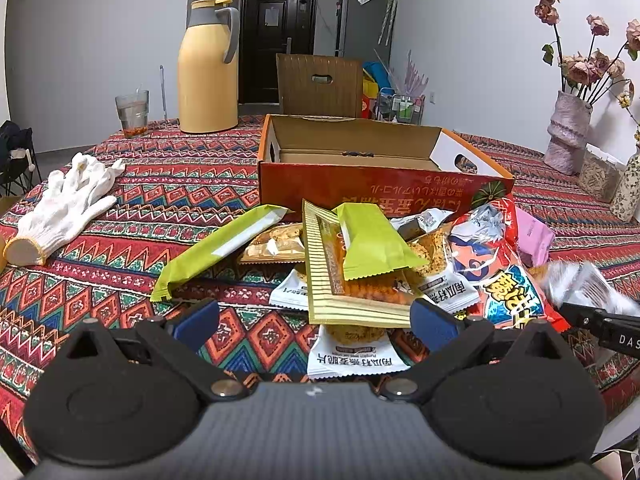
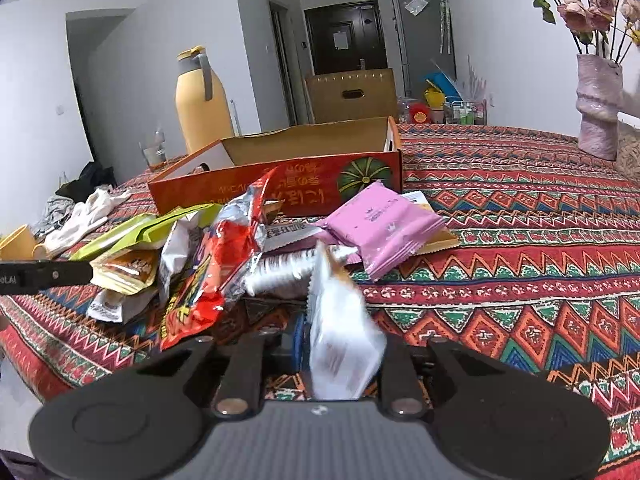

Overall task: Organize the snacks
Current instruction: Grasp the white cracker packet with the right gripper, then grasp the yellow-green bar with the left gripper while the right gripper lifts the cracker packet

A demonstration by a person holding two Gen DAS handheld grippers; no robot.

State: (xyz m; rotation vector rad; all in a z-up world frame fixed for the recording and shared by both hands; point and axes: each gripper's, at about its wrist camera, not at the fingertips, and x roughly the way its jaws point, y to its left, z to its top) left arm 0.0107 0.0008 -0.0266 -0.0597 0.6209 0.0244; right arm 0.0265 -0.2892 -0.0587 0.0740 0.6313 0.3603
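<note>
**Mia:** What is the right gripper (image 2: 340, 344) doing?

**Ben:** It is squeezed tight on a small white snack packet (image 2: 342, 336). The packet looks blurry and sticks up between the fingers.

**Mia:** And the left gripper (image 1: 316, 320)?

**Ben:** It is wide open and holds nothing. Its blue fingers (image 1: 434, 320) sit on each side of the near edge of the snack pile.

**Mia:** Where are the snacks?

**Ben:** They lie in a heap on the worktop (image 1: 140, 208), right in front of the orange box (image 1: 360, 184). I see a green packet (image 1: 216, 248), a red bag (image 1: 508, 276) and a pink packet (image 2: 380, 224).

**Mia:** Is anything in the box?

**Ben:** It is open on top, and no snacks show inside. A yellow jug (image 1: 208, 68) stands behind it, and white gloves (image 1: 68, 204) lie off to the left.
</note>
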